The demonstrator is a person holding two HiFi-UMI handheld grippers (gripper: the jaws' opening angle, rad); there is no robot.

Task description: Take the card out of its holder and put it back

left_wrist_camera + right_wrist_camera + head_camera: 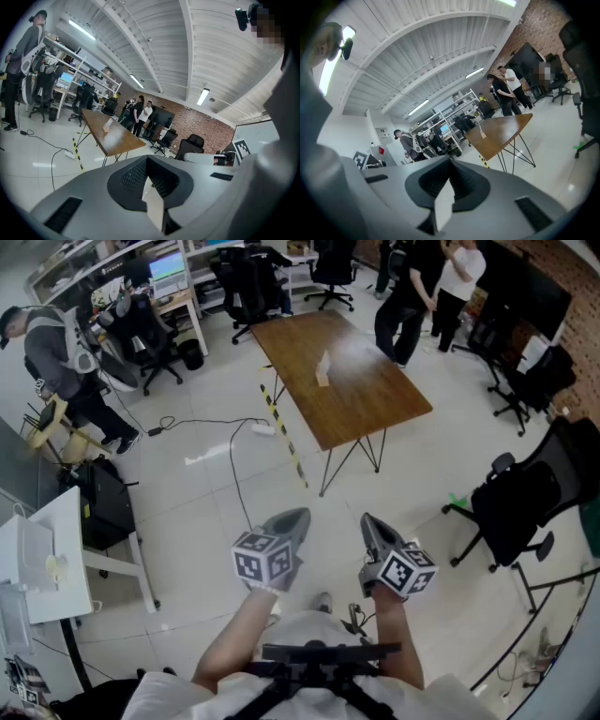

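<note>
The person stands on a pale tiled floor, holding both grippers close to the body at the lower middle of the head view. The left gripper has its grey jaws pressed together with nothing between them; in the left gripper view its black ribbed pads meet along one seam. The right gripper is likewise closed and empty, its pads touching in the right gripper view.

The small pale card holder stands upright on the brown rectangular wooden table in the upper middle of the head view, well apart from both grippers. It is too small to tell the card from the holder. The same holder shows on the table at mid-left of the left gripper view and right of centre in the right gripper view.

A yellow-and-black striped strip lies on the floor just left of the table. Black office chairs stand at the right.
</note>
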